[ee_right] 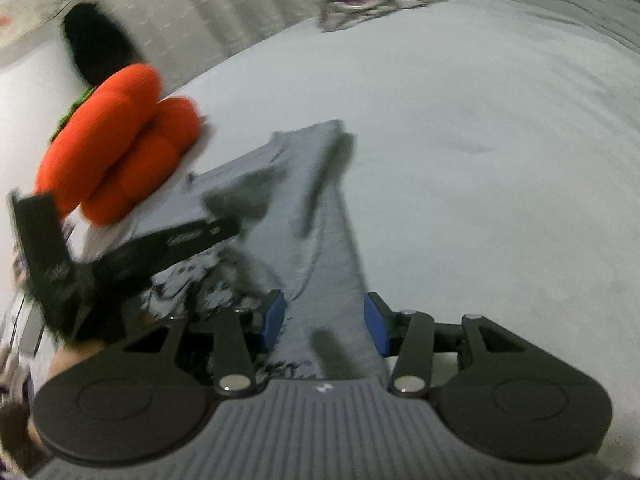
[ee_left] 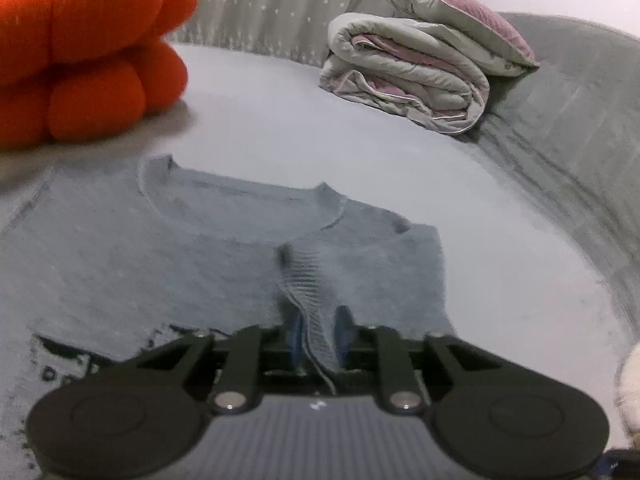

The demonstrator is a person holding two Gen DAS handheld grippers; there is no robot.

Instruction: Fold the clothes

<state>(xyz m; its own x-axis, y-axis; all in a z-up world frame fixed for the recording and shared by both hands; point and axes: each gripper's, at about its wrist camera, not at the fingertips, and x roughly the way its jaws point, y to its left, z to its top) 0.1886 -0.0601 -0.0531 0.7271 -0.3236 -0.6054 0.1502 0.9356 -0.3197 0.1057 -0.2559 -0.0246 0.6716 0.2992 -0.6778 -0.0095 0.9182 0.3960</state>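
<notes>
A grey knit sweater (ee_left: 120, 264) lies on a pale bed sheet (ee_left: 280, 128), collar pointing away. One side is folded in over the body. My left gripper (ee_left: 316, 336) is shut on the ribbed cuff (ee_left: 308, 284) of a sleeve and holds it over the chest. In the right wrist view the sweater (ee_right: 320, 240) runs away from my right gripper (ee_right: 324, 320), which is open with its blue pads (ee_right: 276, 316) on either side of the folded edge. The left gripper's black body (ee_right: 132, 248) shows at the left there.
An orange pumpkin-shaped cushion (ee_left: 88, 48) sits at the sweater's far left, also seen in the right wrist view (ee_right: 120, 140). A folded grey and pink duvet (ee_left: 420, 68) lies at the back right. A grey blanket (ee_left: 568, 128) runs along the right edge.
</notes>
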